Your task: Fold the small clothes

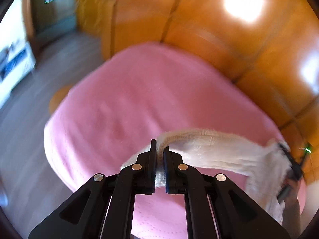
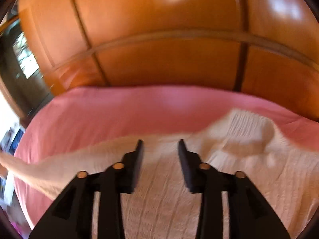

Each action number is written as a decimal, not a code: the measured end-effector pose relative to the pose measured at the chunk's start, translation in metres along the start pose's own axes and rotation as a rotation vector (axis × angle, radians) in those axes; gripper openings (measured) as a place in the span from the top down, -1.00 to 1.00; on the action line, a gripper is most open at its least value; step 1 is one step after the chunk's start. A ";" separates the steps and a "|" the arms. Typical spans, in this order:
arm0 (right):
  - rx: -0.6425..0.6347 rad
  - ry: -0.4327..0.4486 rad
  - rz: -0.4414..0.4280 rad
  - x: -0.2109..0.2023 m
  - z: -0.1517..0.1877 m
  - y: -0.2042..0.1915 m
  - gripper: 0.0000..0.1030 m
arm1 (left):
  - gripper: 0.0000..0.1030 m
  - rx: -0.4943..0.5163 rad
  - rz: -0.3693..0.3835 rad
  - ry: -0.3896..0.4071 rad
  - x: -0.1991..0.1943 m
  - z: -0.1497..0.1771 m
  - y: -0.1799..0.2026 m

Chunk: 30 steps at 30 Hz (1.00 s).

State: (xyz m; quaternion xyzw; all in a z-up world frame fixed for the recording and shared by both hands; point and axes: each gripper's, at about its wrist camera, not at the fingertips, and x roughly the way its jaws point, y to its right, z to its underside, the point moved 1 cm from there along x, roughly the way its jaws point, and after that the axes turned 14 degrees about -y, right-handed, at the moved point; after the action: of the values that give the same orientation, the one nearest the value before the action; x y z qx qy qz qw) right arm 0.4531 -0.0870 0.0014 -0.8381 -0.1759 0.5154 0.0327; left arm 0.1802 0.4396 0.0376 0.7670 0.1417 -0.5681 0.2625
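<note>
My left gripper (image 1: 160,155) is clamped on the ribbed hem of the cream knit garment (image 1: 215,153), lifting it off the pink bed (image 1: 123,99), while my right gripper (image 2: 160,153) hangs open above the soft, light, floppy knit, best pinched at thick edges.

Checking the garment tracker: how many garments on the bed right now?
1. A white knit garment lies over the pink bed; the left gripper pinches one edge, lifting it, and the open right gripper hovers above it. Motion blur could hide others.
</note>
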 end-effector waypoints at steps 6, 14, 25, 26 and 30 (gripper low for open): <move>-0.123 -0.019 0.057 -0.022 0.064 0.006 -0.32 | 0.52 -0.136 -0.100 -0.031 0.053 -0.034 -0.039; -0.130 -0.041 0.094 -0.051 0.166 0.007 -0.70 | 0.31 -0.221 -0.008 0.017 0.064 -0.009 -0.091; 0.068 -0.098 0.118 -0.084 0.243 0.034 -0.79 | 0.02 -0.136 -0.255 0.050 0.108 -0.007 -0.049; 0.073 -0.112 0.131 -0.085 0.250 0.036 -0.79 | 0.03 -0.124 -0.302 0.064 0.108 -0.005 -0.044; 0.063 -0.103 0.152 -0.090 0.265 0.036 -0.85 | 0.26 -0.178 -0.371 0.073 0.104 0.003 -0.034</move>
State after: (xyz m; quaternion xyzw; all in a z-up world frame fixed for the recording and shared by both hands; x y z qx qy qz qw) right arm 0.1942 -0.1840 -0.0544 -0.8199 -0.0967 0.5642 0.0105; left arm 0.1927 0.4572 -0.0693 0.7218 0.3393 -0.5637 0.2147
